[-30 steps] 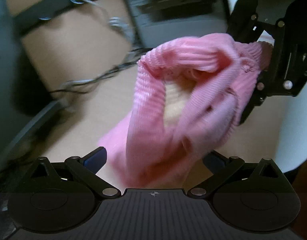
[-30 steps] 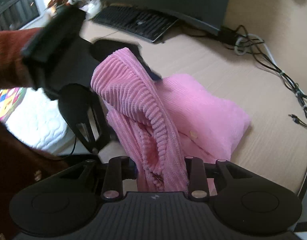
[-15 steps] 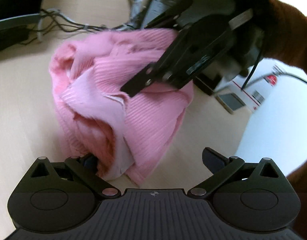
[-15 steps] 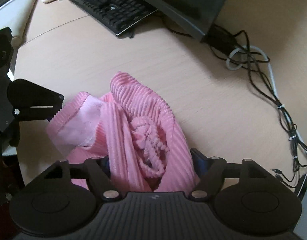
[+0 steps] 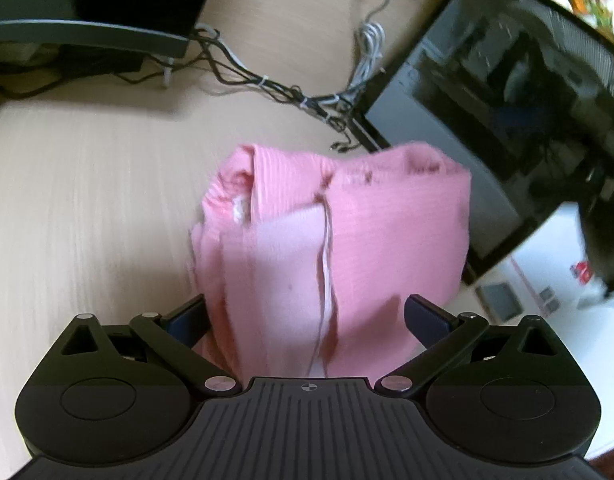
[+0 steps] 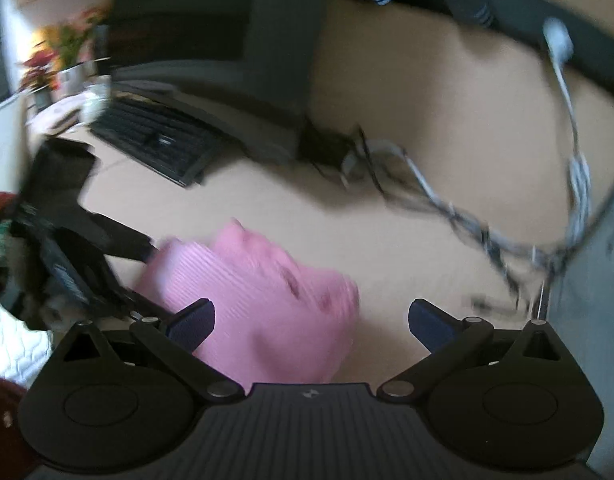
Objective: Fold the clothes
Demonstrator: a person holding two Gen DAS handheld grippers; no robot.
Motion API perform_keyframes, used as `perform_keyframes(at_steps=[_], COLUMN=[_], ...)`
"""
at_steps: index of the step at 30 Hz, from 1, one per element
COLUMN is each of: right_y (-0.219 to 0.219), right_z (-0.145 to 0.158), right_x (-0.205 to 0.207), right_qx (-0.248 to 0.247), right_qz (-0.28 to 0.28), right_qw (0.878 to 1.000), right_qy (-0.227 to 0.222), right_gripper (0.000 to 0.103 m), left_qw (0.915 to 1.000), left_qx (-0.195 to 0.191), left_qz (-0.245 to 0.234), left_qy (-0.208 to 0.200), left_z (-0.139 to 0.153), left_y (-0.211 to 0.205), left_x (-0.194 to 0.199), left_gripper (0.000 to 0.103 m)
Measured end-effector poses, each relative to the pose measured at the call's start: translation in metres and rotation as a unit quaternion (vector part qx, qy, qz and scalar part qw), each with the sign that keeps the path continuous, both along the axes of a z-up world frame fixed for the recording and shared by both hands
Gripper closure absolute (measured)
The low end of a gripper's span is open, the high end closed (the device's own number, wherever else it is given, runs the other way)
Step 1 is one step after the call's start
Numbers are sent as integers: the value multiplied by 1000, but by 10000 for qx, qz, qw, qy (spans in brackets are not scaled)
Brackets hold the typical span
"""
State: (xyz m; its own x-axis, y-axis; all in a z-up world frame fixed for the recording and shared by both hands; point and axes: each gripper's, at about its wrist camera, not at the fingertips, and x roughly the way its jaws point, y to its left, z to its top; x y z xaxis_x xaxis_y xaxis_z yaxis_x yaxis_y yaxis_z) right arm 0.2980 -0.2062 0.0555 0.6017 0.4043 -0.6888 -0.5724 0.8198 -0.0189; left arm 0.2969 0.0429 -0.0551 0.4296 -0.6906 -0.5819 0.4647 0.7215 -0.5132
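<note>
A pink ribbed garment lies in a folded bundle on the pale wooden desk. My left gripper is open, its two fingers set wide on either side of the bundle's near end and not clamping it. In the right wrist view the same garment sits low and left, blurred by motion. My right gripper is open wide, its left finger over the cloth and its right finger over bare desk. The left gripper's black body shows at the left, against the bundle.
A dark computer case stands just right of the garment. Tangled cables and a monitor base lie behind it. A keyboard, a monitor stand and flowers are further back. The desk edge is near right.
My right gripper, shut on the garment a second ago, has opened and let it go. The lifted cloth has come down into a bundle on the desk. Both cameras have swung.
</note>
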Motion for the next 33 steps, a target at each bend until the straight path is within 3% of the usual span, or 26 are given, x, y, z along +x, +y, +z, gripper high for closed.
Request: perform_keyframes(at_steps=[2, 6, 9, 18, 22, 26, 28, 31, 33], right_y=[-6, -3, 1, -11, -2, 17, 28, 32, 31], right_z=[-18, -32, -40, -27, -50, -83, -97, -98, -90], right_x=[9, 24, 32, -22, -11, 21, 31, 31, 23], right_qx=[189, 1163, 1382, 1220, 859, 512, 261, 309, 341], right_qz=[-293, -680, -772, 5, -414, -922, -952, -1152, -1250], right_qw=[9993, 9901, 9850, 9868, 9909, 9930, 9941, 9917, 9909], right_qy=[145, 383, 681, 1063, 955, 534, 459, 472, 375], right_gripper=[2, 46, 68, 69, 64, 63, 63, 62, 55], left_qw=[10000, 9999, 9995, 9920, 9944, 9971, 9970, 9939, 9909], left_qx=[-46, -12, -113, -509, -306, 222, 413, 628, 748], left_qz=[-50, -151, -285, -1146, -1015, -716, -565, -479, -509], left_qy=[-2, -34, -81, -115, -6, -150, -318, -771, -997], left_z=[1, 2, 5, 20, 12, 13, 22, 44, 53], left_y=[-2, -4, -6, -6, -5, -7, -4, -1, -5], left_x=[3, 3, -5, -63, -73, -67, -62, -57, -50], left_gripper=[0, 0, 0, 4, 4, 4, 4, 3, 3])
